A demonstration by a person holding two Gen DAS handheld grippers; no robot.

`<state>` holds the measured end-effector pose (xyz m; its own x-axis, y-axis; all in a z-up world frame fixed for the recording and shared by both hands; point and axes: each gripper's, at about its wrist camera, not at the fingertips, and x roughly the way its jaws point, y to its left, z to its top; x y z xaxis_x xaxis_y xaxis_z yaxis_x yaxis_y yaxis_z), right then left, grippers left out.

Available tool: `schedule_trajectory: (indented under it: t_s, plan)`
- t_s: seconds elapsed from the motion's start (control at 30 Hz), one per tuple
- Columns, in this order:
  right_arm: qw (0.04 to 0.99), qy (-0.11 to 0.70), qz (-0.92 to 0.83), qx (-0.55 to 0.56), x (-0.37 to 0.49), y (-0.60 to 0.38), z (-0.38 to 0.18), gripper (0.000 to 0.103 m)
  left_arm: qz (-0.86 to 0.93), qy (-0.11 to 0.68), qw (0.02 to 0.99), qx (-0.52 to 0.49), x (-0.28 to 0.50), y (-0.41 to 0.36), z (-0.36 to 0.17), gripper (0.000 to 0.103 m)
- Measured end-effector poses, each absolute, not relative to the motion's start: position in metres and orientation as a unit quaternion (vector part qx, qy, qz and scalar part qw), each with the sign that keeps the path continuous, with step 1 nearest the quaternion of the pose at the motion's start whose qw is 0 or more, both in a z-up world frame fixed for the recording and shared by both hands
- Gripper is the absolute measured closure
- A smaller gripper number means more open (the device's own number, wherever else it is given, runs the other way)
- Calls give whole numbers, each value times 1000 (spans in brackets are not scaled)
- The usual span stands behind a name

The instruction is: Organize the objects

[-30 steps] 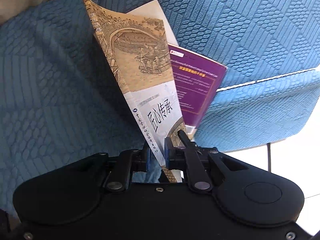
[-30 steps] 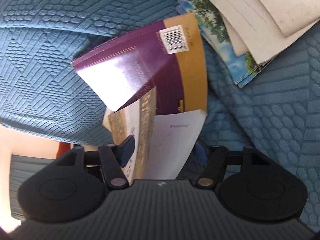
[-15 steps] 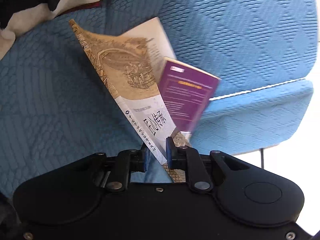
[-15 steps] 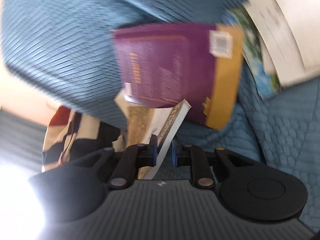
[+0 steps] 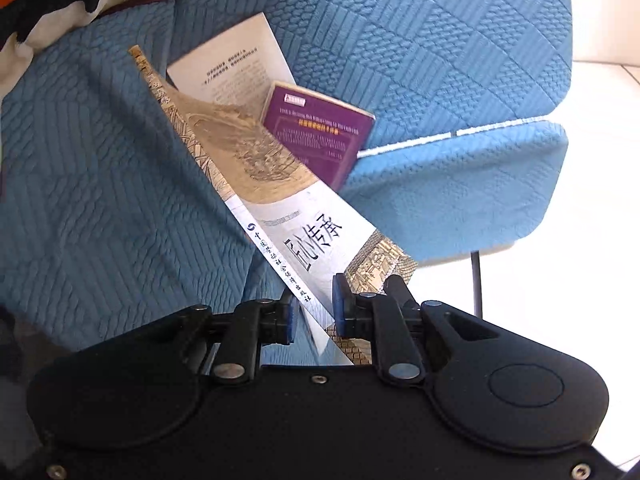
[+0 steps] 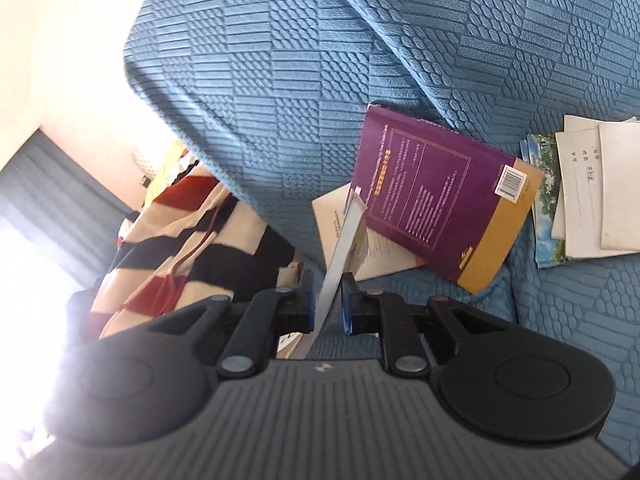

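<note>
Left gripper [image 5: 313, 312]: angled downward, clamped on the tan book [image 5: 276, 200].
Right gripper [image 6: 327, 300]: clamped on that book's edge.
Purple book [image 6: 436, 196]: at one o'clock, on the blue sofa [image 6: 320, 60].

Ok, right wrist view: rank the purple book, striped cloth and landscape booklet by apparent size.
1. Striped cloth, though nearer the camera, so unsure against the book.
2. Purple book.
3. Landscape booklet, mostly covered by papers.
</note>
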<state>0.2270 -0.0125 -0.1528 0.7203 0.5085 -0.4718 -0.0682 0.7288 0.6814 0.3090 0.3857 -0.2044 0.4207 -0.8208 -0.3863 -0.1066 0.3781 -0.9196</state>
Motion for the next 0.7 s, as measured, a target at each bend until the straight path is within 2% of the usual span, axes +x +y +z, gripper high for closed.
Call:
schedule_trajectory:
  t_s: [0.7]
  plan:
    - [889, 318, 145, 295, 164, -37, -119, 86, -321, 497, 690, -418, 290, 340, -167, 86]
